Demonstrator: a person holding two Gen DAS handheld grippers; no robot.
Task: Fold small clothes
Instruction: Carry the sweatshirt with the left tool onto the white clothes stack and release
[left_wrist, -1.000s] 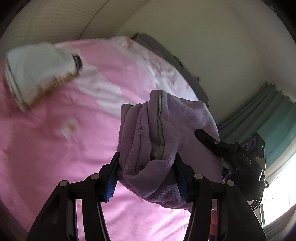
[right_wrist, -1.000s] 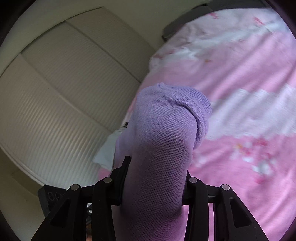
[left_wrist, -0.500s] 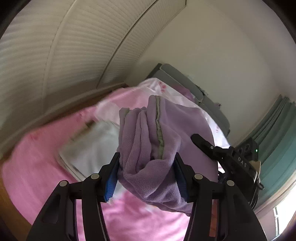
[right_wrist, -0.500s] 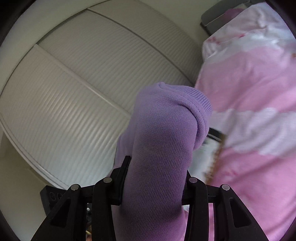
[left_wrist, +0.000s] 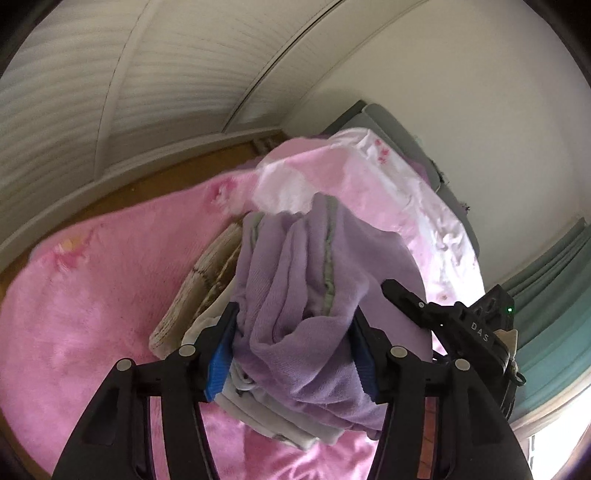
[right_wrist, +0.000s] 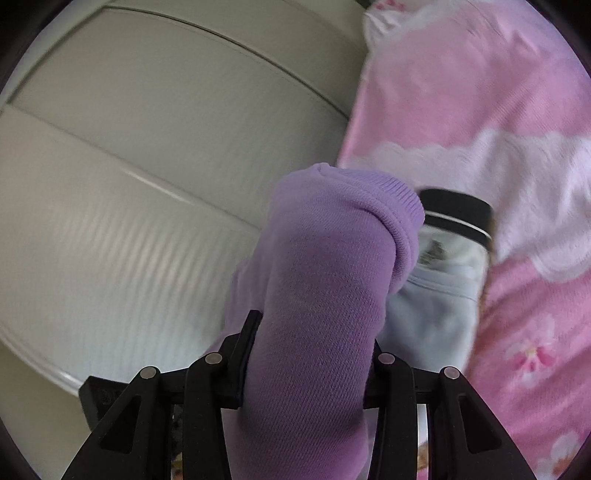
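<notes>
A folded lilac garment (left_wrist: 314, 295) is bunched between the fingers of my left gripper (left_wrist: 291, 343), which is shut on it. My right gripper (right_wrist: 314, 343) is shut on the other end of the same lilac garment (right_wrist: 325, 295), which covers its fingertips. Both hold it just above a pile of folded clothes (left_wrist: 199, 295) on the pink bed; the pile shows pale blue with a black band in the right wrist view (right_wrist: 439, 273). The right gripper's body (left_wrist: 465, 325) shows at the right of the left wrist view.
The pink flowered bedspread (left_wrist: 92, 314) fills the lower view, with its edge and a wooden floor strip (left_wrist: 166, 177) toward the white slatted wardrobe doors (right_wrist: 129, 166). A grey headboard (left_wrist: 388, 122) and green curtains (left_wrist: 554, 295) stand at the right.
Both grippers have carried the lilac garment across the bed toward the wardrobe side. The folded pile, far off a second ago, now lies directly under the garment.
</notes>
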